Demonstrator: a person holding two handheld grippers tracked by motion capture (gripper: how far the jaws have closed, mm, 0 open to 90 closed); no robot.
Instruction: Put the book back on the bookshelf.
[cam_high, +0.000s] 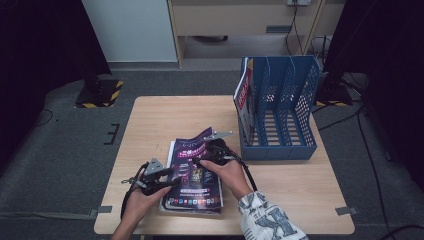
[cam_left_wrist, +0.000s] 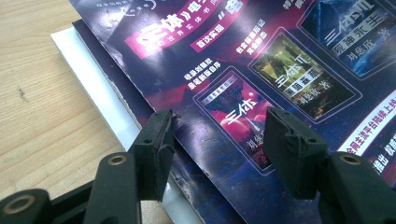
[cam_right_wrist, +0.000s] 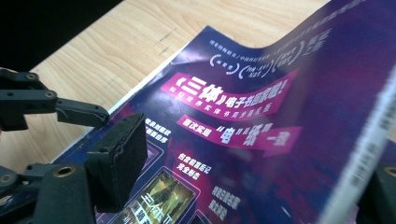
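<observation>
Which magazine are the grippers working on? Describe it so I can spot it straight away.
On the wooden table, left of the blue file rack, a small stack lies near the front edge. It is the top magazine, dark purple with pink banners; unlike the one standing in the rack, it lies flat, its far corner lifted.

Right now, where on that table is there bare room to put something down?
Bare table lies left of the magazines and along the far edge, left of the blue rack. The near right corner, in front of the rack, is free too. It is crowded mid-table, where the left gripper and right gripper work.
</observation>
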